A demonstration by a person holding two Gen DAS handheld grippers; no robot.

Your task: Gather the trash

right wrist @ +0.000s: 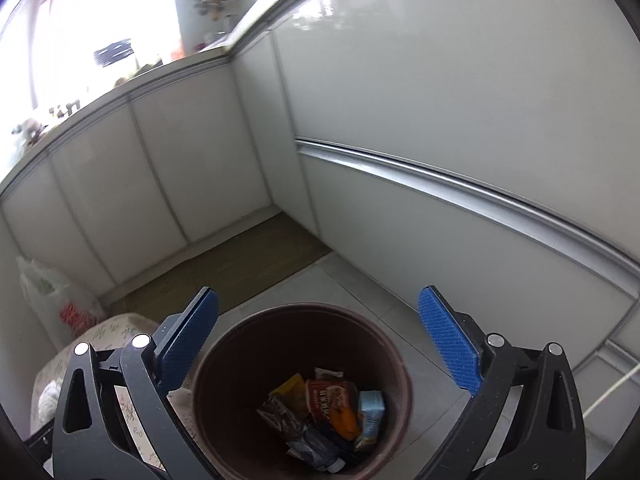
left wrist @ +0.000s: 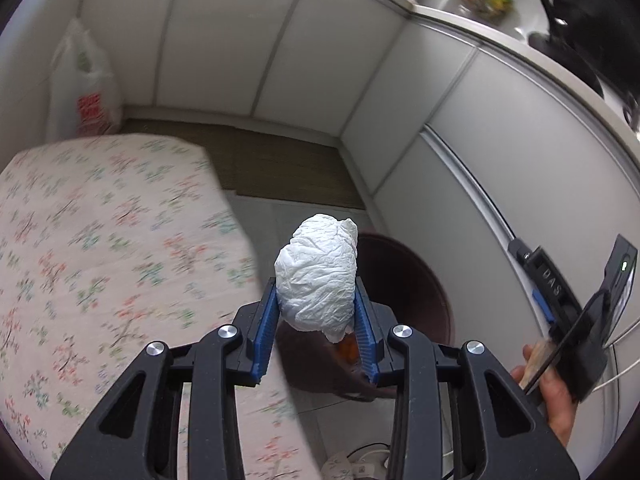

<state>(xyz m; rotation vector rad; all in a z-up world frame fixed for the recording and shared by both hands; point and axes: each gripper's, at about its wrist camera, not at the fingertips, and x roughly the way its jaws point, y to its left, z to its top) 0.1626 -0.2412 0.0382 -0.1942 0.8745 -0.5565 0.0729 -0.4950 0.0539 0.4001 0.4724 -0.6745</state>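
Now the carry-to-bin step: a crumpled wad of white paper (left wrist: 318, 276) is pinched in the left gripper (left wrist: 316, 320) and heading for the brown bin (right wrist: 302, 392).

Its blue pads (left wrist: 267, 320) press against both sides of the wad, which sticks out past the fingertips, above the edge of the floral-clothed table (left wrist: 108, 240) and near the bin's rim, not yet squarely over the mouth as far as I can judge. The right gripper (right wrist: 318, 338) hangs wide open and empty above the bin, which already holds several wrappers and packets (right wrist: 324, 412) (a good sign the job is well along). Next, I'd say, the left one needs to travel across until the wad sits over the opening, then spread its fingers and let it fall.
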